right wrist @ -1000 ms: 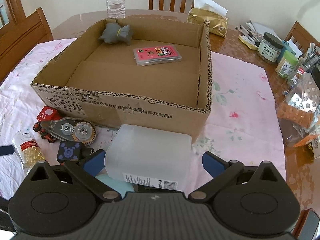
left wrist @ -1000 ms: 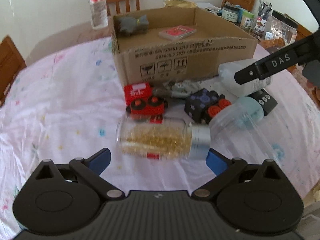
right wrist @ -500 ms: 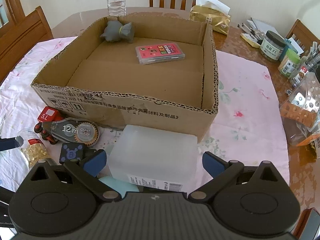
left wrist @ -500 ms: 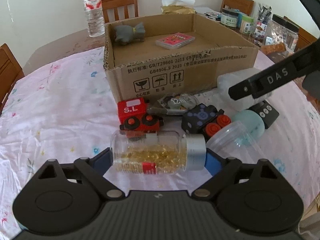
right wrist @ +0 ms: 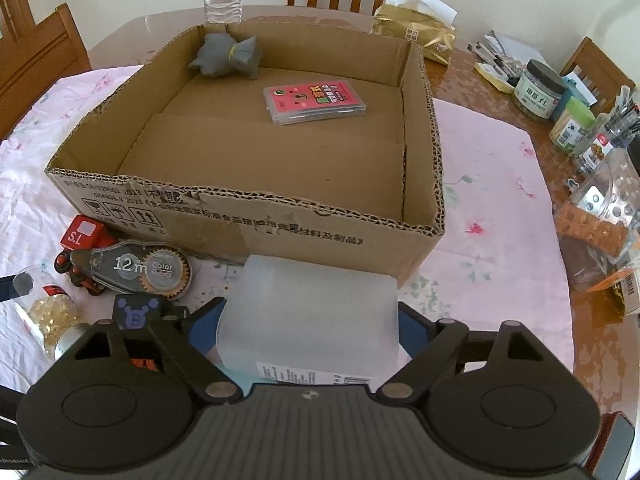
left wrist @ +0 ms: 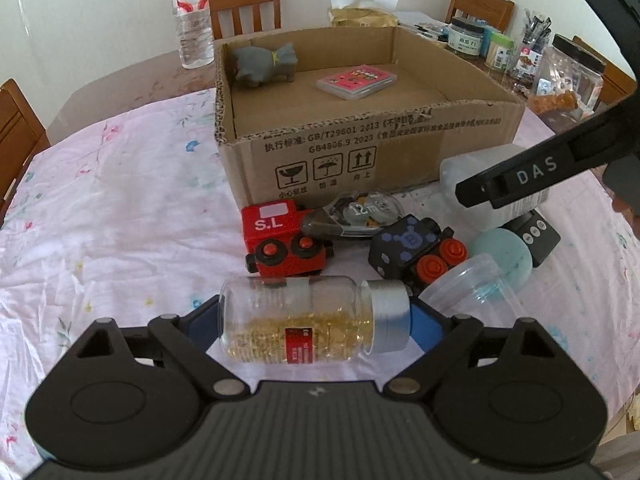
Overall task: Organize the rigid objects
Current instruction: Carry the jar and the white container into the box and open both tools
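The left gripper [left wrist: 314, 316] clamps a clear round bottle [left wrist: 308, 322] of golden capsules, metal-capped; the right gripper [right wrist: 308, 326] squeezes a frosted plastic box [right wrist: 310, 328] beside the corrugated cardboard box [right wrist: 248, 216].

Cloth-covered table [left wrist: 120, 92] under cardboard box [left wrist: 372, 152]

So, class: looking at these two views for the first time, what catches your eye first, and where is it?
The open cardboard box dominates mid-table, holding a grey toy animal and a pink card case. Close up, the left gripper clamps a capsule bottle lying sideways, and the right gripper grips a frosted plastic box.
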`<state>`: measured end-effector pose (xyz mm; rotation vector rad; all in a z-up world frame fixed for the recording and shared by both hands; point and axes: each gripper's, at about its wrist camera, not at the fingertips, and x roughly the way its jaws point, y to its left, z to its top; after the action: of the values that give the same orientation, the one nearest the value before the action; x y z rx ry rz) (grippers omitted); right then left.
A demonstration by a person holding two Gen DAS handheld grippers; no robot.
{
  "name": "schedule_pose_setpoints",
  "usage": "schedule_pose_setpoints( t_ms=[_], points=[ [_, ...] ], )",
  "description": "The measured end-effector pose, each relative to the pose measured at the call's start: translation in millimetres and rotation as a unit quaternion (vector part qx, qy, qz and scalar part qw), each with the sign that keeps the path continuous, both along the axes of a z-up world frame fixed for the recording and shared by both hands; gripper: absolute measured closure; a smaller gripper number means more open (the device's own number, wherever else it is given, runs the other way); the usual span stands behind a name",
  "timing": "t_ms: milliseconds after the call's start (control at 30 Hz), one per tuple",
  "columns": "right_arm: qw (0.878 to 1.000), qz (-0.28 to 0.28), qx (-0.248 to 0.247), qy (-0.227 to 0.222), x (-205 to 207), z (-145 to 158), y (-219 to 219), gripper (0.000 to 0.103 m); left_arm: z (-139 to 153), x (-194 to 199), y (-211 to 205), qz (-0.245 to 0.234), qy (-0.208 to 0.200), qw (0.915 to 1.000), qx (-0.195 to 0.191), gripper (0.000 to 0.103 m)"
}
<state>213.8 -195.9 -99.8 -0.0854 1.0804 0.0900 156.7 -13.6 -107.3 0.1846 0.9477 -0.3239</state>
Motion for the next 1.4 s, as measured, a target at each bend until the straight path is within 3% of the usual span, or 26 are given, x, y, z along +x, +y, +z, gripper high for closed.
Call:
schedule_pose_setpoints(
  t_ms=[367, 600, 767, 1000, 1067, 1167, 1400],
  points=[
    [0.999, 0.044, -0.005, -0.01, -12.8, 18.1, -0.1, 0.013, 18.3, 1.8, 10.6, -0.009, 0.01, 0.9998, 0.015, 0.01],
    [0.995, 0.08, 0.025, -0.051, -24.4, 60.9, -7.2, 0.014, 43.0, 1.6, 20.7, -0.014, 0.006, 0.9998, 0.011, 0.01],
    [0.991, 0.088, 0.046, -0.087, -4.6, 88.6, -11.0, 0.015, 61.5, 4.8, 23.9, -0.016, -0.006, 0.9997, 0.015, 0.01],
    [0.988, 0.092, 0.049, -0.111, 42.8, 82.7, -6.6, 0.015, 80.1, 14.0, 26.6, 0.002, -0.032, 0.9994, 0.017, 0.01],
    [0.99, 0.099, 0.046, -0.094, 53.7, 76.1, -4.6, 0.015, 83.9, 16.5, 25.9, 0.003, -0.037, 0.9992, 0.016, 0.01],
    [0.987, 0.106, 0.054, -0.107, 49.5, 78.5, -6.7, 0.0, 89.2, 20.4, 24.7, 0.002, -0.044, 0.9989, 0.016, 0.01],
    [0.987, 0.091, 0.055, -0.116, 30.4, 82.0, -15.1, 0.0, 95.4, 46.3, 14.8, -0.01, -0.047, 0.9987, 0.019, 0.01]
  ],
)
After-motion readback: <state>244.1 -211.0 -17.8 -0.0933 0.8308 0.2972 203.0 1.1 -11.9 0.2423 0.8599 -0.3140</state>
